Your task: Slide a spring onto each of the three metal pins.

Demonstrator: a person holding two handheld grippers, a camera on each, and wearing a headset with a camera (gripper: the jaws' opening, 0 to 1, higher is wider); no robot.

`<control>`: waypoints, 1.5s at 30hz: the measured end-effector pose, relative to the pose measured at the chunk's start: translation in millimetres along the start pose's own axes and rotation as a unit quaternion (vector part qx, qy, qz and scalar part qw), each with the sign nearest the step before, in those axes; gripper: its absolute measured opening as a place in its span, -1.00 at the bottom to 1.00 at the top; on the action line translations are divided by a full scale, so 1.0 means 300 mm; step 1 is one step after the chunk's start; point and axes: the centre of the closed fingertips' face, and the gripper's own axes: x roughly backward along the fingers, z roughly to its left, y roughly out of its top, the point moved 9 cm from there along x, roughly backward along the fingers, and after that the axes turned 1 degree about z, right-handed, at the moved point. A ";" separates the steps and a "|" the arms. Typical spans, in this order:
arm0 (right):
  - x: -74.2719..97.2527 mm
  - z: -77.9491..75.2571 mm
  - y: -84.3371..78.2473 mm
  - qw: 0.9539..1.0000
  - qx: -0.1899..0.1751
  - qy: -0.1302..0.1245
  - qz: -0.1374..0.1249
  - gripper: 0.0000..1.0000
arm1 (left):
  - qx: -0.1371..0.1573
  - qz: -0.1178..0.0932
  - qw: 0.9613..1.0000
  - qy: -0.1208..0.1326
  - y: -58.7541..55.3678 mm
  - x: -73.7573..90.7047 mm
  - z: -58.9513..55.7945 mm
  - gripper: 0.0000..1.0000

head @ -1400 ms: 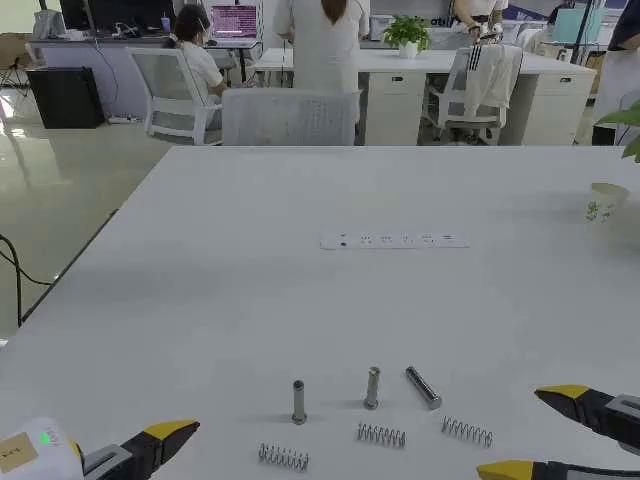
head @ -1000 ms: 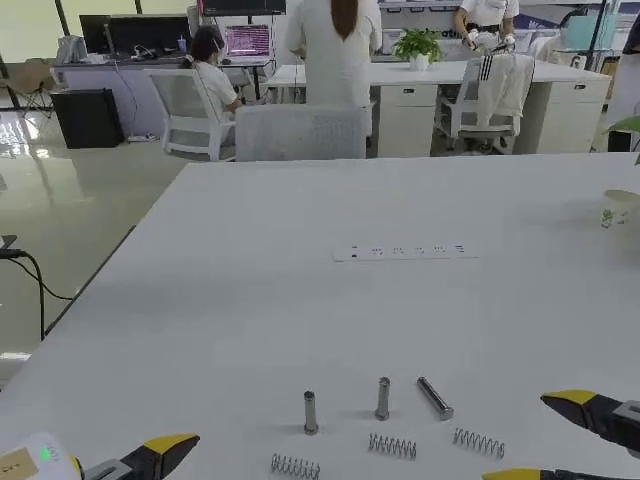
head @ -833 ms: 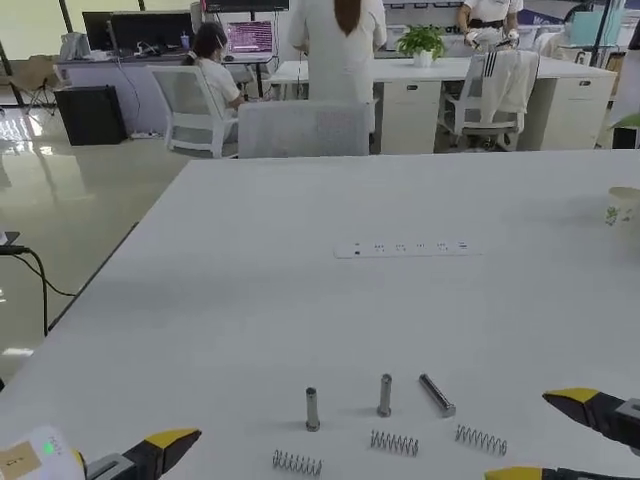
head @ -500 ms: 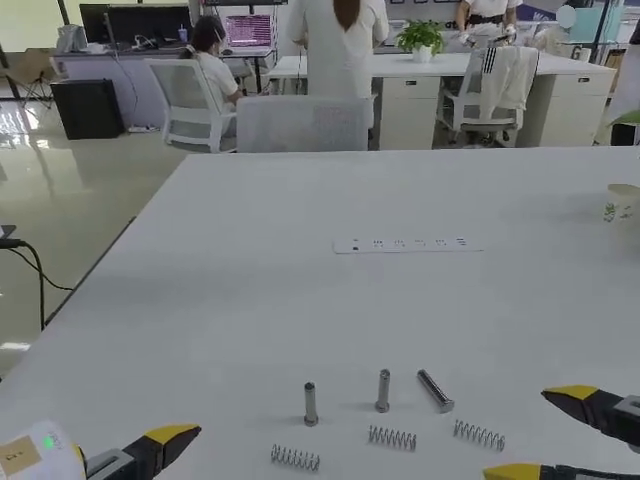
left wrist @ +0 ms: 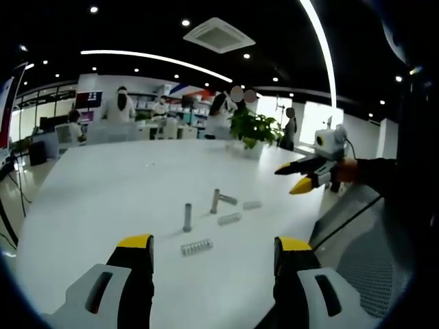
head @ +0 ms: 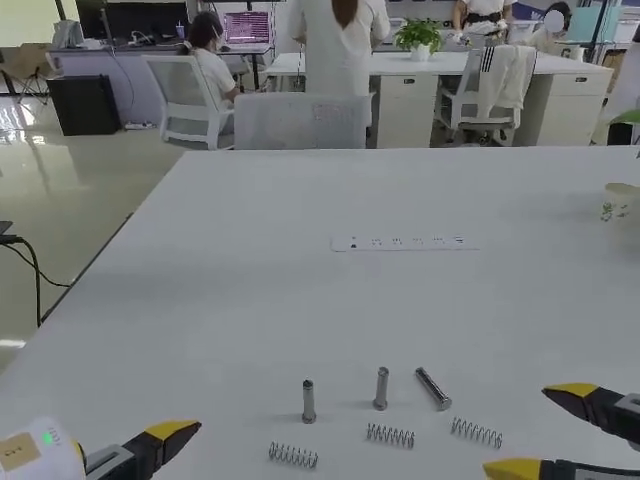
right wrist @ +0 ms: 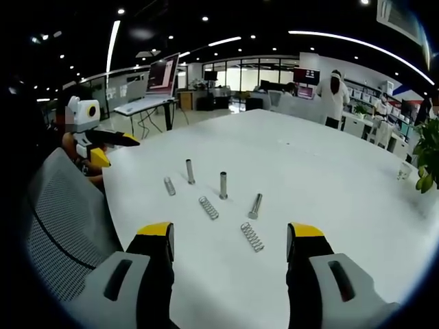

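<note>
The yellow-tipped left gripper (left wrist: pixel 214 243) and right gripper (right wrist: pixel 230 231) hang wide open, empty. Ahead lie three small coiled wire springs (head: pixel 390 435): probably light, squashy, apt to roll, so pinch gently mid-coil. Beyond, two short steel pins (head: pixel 308 400) stand; a third pin (head: pixel 433 388) lies flat.

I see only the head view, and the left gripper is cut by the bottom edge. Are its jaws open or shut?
Observer: Open. The left gripper view shows the left gripper with jaws wide apart, nothing between them.
Operator: And the other one, does it hold anything?
Observer: No. In its own view the right gripper is open and empty; a spring lies on the table just ahead of its tips.
Operator: What is the green thing at my right edge?
Observer: A potted plant; the left gripper view shows it standing on the table.
</note>
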 end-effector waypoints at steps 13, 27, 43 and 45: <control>0.015 0.004 0.011 1.000 0.003 -0.009 0.002 0.29 | 0.003 -0.011 1.000 -0.003 0.001 0.002 -0.006 0.34; 0.048 -0.022 0.064 0.999 0.023 -0.023 0.006 0.28 | 0.005 -0.014 1.000 -0.005 -0.002 -0.002 -0.008 0.34; 0.035 -0.057 0.109 0.999 0.034 -0.028 0.006 0.25 | 0.003 -0.020 1.000 -0.001 0.012 0.004 -0.014 0.33; 0.033 -0.061 0.117 0.999 0.036 -0.027 0.006 0.25 | 0.004 -0.020 1.000 0.000 0.013 0.003 -0.018 0.33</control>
